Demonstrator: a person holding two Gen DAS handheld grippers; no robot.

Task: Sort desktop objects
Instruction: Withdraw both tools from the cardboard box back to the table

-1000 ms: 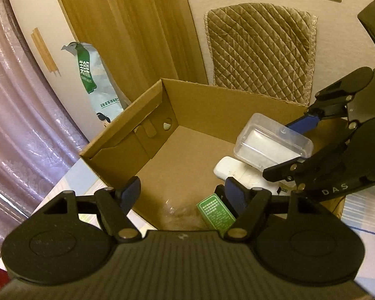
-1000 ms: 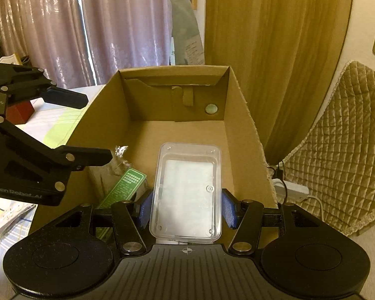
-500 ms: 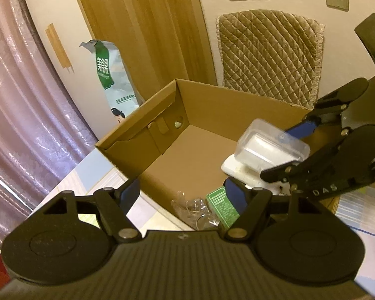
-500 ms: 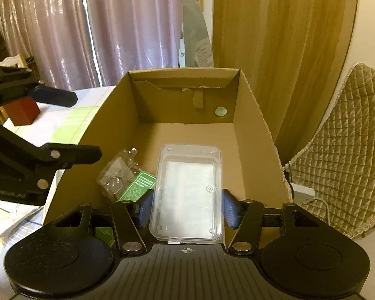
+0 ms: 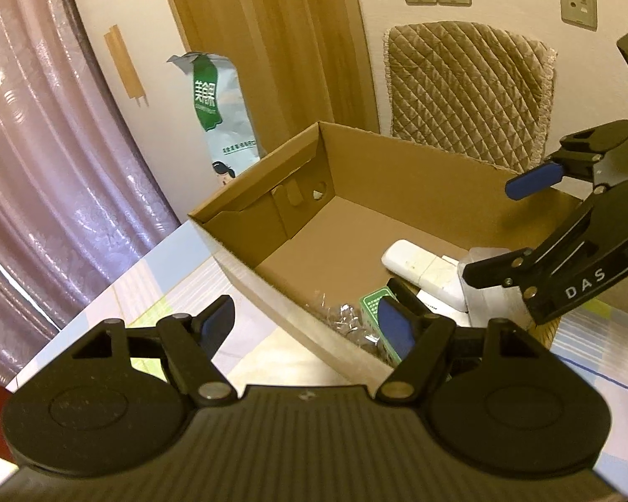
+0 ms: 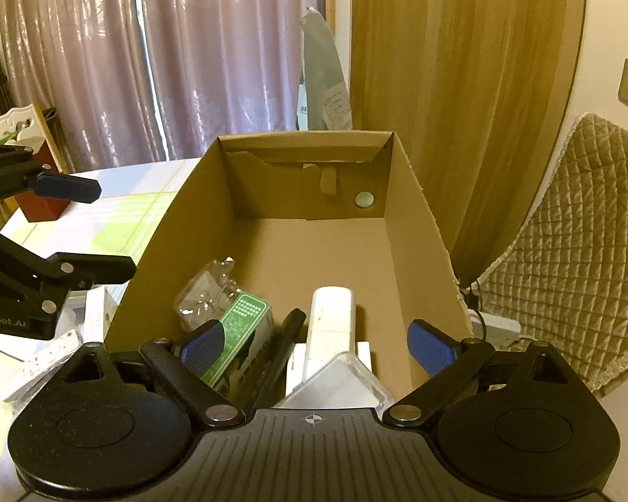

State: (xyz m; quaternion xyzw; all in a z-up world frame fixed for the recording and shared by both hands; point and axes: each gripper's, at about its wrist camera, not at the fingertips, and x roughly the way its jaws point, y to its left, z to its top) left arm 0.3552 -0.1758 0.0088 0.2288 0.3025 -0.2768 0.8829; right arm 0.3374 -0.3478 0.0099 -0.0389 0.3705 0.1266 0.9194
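Fingers (image 6: pixel 201 345) of the right gripper (image 6: pixel 314 345) spread wide, blue pads well apart, pinching nothing. Hanging over the near end of the cardboard box (image 6: pixel 414 217), pointing along its length. Directly beneath, inside the box against the near wall: clear plastic container (image 6: pixel 339 380), tilted, one corner raised, touching neither pad.

Fingers (image 5: pixel 217 320) of the left gripper (image 5: pixel 304 322) likewise spread and empty. Held outside the box at its long side wall (image 5: pixel 397 175), above the table (image 5: pixel 159 284) with its pale checked cloth, aimed across the box corner.

Also inside the box, all crowded toward the near end:
- white remote-like bar (image 6: pixel 330 313), lying lengthwise just beyond the container, one end tucked under or against it; cannot tell which.
- green carton (image 6: pixel 243 322), beside the bar on the side nearer the left gripper.
- crinkled clear wrapper (image 6: pixel 207 293), touching the green carton, close to the side wall.

Far half of the box floor bare brown card; round hole and folded tab in the far end wall.

From the left wrist view: right gripper (image 5: pixel 490 229) over the box's near end, container (image 5: pixel 492 303) partly hidden behind its lower finger, bar (image 5: pixel 414 261), carton (image 5: pixel 374 301) and wrapper (image 5: pixel 343 318) close by.

Beyond the box: quilted chair back (image 5: pixel 464 92), tall bag with a green label (image 5: pixel 217 113).
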